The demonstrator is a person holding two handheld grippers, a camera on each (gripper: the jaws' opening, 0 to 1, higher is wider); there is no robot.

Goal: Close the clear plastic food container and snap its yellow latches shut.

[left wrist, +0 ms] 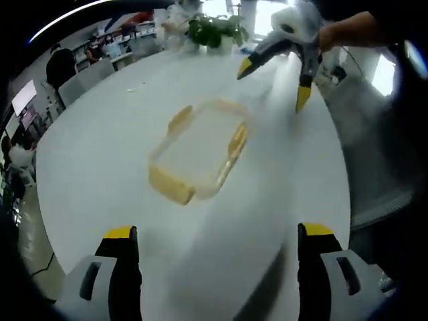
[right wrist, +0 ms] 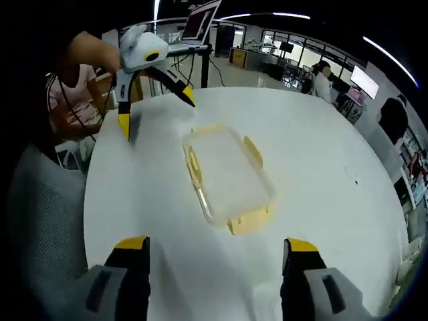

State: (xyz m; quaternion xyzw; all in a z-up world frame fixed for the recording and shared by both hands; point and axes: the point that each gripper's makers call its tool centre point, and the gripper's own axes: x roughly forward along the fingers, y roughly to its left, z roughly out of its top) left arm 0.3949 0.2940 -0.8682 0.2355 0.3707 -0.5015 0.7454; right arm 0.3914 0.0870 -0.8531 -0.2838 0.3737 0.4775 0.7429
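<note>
The clear plastic container [left wrist: 200,148] lies flat on the white table [left wrist: 93,154], blurred, with yellow latches [left wrist: 237,139] sticking out from its sides. My left gripper [left wrist: 217,233] is open, well short of the container's near end. Beyond the container's far end hangs my right gripper [left wrist: 274,81], open above the table and held by a hand. In the right gripper view the container [right wrist: 227,175] lies lengthwise ahead of my open right gripper [right wrist: 215,244], a yellow latch [right wrist: 249,222] at its near end. The left gripper [right wrist: 156,112] hovers open past its far end. Nothing sits between either pair of jaws.
A potted plant [left wrist: 214,30] stands at the table's far edge. A grey mesh chair [right wrist: 40,214] is close to the table's edge. A seated person [right wrist: 67,100] and a laptop [right wrist: 200,20] are behind the left gripper. More people and desks fill the background.
</note>
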